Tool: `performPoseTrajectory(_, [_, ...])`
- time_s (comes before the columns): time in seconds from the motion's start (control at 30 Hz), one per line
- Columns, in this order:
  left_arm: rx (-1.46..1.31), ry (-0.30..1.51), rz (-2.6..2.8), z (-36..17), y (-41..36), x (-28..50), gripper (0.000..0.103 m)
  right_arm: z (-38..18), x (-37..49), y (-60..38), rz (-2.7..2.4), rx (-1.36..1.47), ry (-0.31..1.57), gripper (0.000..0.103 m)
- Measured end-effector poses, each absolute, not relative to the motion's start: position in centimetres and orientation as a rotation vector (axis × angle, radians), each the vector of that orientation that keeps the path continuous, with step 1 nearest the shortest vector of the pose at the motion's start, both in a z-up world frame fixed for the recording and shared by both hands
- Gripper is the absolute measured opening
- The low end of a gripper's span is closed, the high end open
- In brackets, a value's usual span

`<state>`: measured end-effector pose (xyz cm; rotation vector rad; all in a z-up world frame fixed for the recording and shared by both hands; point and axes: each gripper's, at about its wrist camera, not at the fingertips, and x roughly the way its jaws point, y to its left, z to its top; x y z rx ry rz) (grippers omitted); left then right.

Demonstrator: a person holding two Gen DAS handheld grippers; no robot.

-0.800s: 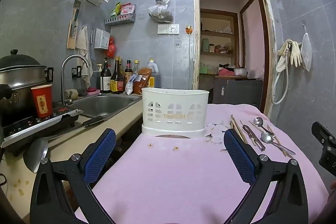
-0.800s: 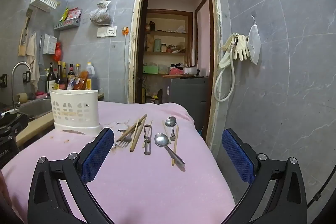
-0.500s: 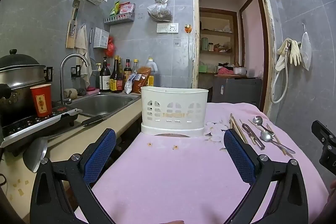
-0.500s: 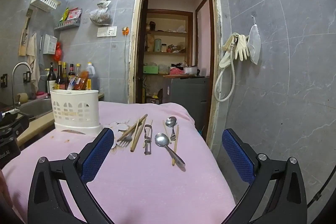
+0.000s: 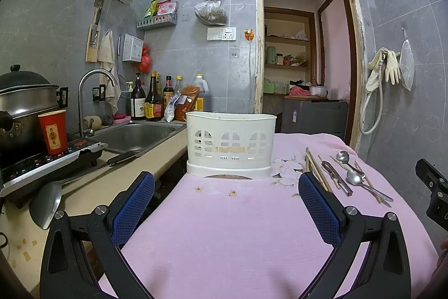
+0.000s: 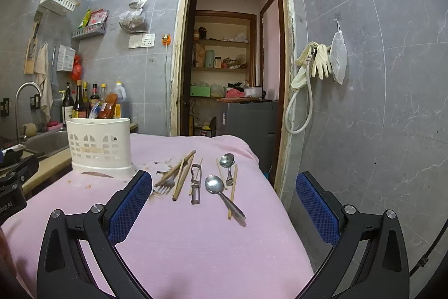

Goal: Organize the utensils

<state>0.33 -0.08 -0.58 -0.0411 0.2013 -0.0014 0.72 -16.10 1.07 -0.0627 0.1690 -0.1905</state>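
A white plastic utensil holder stands on the pink cloth, also in the right wrist view. To its right lie wooden chopsticks, a fork, a metal peeler, a large spoon, a small spoon and more chopsticks. They show in the left wrist view too, around the large spoon. My left gripper is open and empty, short of the holder. My right gripper is open and empty, above the cloth just short of the utensils.
A counter on the left carries a sink, bottles, a red cup, a pot, a stove and a ladle. The cloth-covered table ends at the right near the tiled wall and doorway.
Both grippers have stayed nearly still and open. The left view has shifted very slightly; nothing on the table moved.
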Motion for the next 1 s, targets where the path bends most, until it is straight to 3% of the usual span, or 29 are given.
performPoseTrajectory(1.0, [-0.045,0.207,-0.003,-0.42,0.00,0.25,0.101,0.80,0.80,-15.99,-0.184,-0.065,0.173,0.103])
